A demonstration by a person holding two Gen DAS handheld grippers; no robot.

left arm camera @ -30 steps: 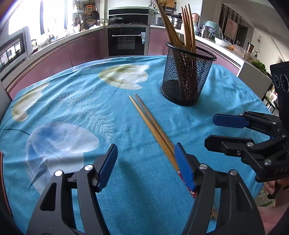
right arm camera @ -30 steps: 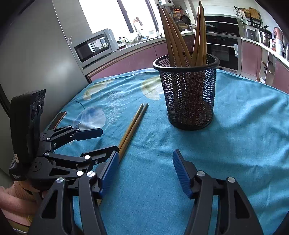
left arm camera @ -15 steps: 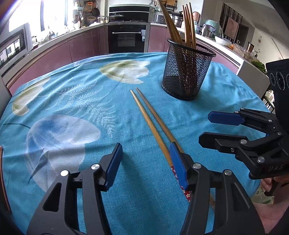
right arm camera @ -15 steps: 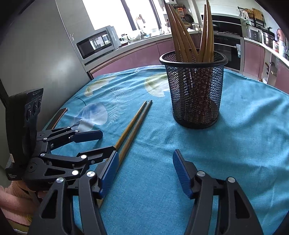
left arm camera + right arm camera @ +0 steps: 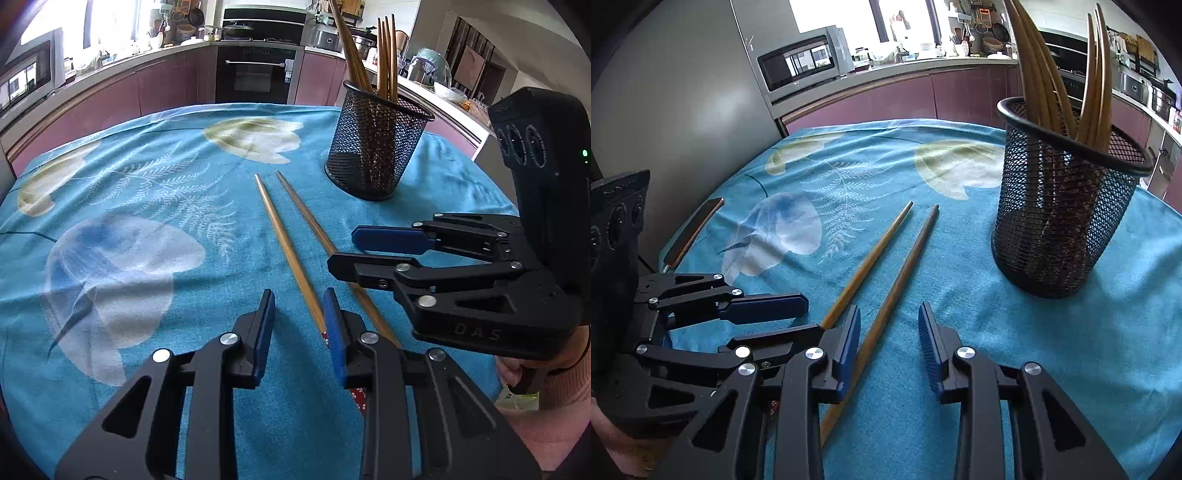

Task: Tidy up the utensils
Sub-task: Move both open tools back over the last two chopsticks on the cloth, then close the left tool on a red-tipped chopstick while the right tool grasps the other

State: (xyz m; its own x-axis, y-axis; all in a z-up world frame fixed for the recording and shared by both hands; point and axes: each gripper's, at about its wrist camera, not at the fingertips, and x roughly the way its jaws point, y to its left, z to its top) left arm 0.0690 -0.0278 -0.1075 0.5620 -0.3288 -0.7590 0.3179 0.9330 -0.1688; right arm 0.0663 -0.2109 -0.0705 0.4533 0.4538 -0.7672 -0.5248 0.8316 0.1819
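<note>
Kitchen light falls on the blue-clothed tabletop (image 5: 155, 192), where nearest me the left tongs (image 5: 299, 332) and right tongs (image 5: 889, 334) are both closing, each astride one loose chopstick (image 5: 286, 251) (pads not yet pressing). Beyond their tips stands the mesh holder (image 5: 1060, 221), full of chopsticks.

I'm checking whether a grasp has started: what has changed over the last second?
Both grippers' jaws have narrowed and are closing: the left gripper around the left chopstick, the right gripper around the right chopstick. Neither is pinched yet. The chopsticks' tips have spread slightly apart. The mesh holder with its chopsticks and the blue tablecloth are unchanged.
</note>
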